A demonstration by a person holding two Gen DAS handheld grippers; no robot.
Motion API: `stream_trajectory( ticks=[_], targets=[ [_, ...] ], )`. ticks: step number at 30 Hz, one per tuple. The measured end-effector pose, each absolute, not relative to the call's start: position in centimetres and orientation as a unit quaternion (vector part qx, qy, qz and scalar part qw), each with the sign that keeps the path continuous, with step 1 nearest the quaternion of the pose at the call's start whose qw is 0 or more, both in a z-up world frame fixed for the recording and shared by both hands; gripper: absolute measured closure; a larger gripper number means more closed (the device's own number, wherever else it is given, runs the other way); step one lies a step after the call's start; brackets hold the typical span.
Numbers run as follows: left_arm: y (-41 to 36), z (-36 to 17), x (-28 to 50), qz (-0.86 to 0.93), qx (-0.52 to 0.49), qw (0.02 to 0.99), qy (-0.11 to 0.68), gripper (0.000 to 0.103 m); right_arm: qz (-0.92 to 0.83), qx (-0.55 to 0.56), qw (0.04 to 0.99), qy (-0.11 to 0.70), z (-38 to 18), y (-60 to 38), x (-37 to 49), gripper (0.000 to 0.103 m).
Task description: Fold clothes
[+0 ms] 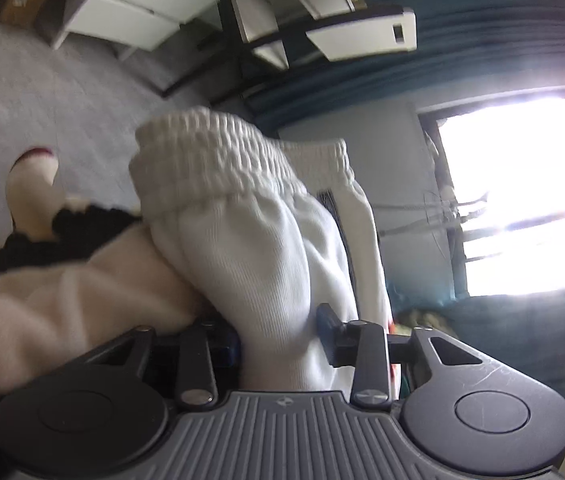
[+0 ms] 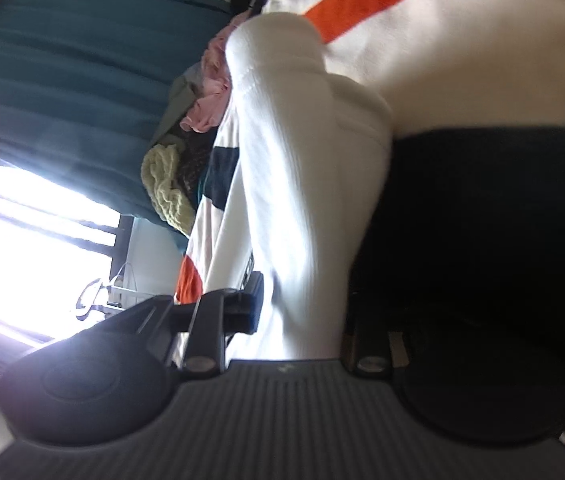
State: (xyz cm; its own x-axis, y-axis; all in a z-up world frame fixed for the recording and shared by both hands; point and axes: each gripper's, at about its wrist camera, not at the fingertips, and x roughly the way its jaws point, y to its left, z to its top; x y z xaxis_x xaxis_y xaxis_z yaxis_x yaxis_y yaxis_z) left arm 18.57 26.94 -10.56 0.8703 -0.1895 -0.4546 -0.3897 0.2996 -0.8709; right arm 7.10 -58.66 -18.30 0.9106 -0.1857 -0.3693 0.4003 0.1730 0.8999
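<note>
Filling most of both views was the white garment (image 1: 250, 248), bunched up and lifted w/ its ribbed elastic waistband (image 1: 202, 160) on top. Behind it sat a teal curtain (image 2: 82, 60), a bright window (image 1: 522, 192) and a clothes pile (image 2: 186, 160) incl. something pink. Left gripper (image 1: 282, 334) was clamped on the white fabric, pads pressing both sides. Right gripper (image 2: 306, 304) was also clamped on it, tho its far finger was lost in shadow.
</note>
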Motion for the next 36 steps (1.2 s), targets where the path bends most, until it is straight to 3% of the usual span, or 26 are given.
stream_trajectory(
  ticks=[2, 6, 7, 10, 27, 31, 36],
  targets=[
    [26.7, -10.8, 19.1, 0.08, -0.59, 0.766, 0.244, 0.079, -0.2, 0.61, 0.762, 0.083, -18.7, -59.0, 7.9, 0.076],
    [26.8, -9.9, 19.7, 0.087, -0.561, 0.786, 0.244, 0.093, -0.218, 0.59, 0.773, 0.081, -18.5, -59.5, 9.6, 0.077],
    [27.1, -9.6, 19.5, 0.086, -0.565, 0.786, 0.238, 0.094, -0.221, 0.583, 0.778, 0.079, -18.3, -59.5, 9.8, 0.082],
    [27.7, -8.3, 18.5, 0.084, -0.572, 0.785, 0.222, 0.095, -0.232, 0.588, 0.772, 0.066, -17.9, -59.2, 9.2, 0.091],
    [31.1, -0.5, 4.5, 0.051, -0.512, 0.834, 0.198, 0.096, -0.246, 0.605, 0.757, 0.02, -10.0, -56.2, -2.5, 0.092],
    [31.0, -0.7, 2.4, 0.067, -0.504, 0.829, 0.233, 0.096, -0.267, 0.63, 0.728, 0.035, -10.4, -56.6, -4.5, 0.092],
    [31.3, -3.0, 0.2, 0.132, -0.489, 0.805, 0.311, 0.095, -0.303, 0.71, 0.631, 0.08, -14.7, -57.4, -6.8, 0.092]
  ],
)
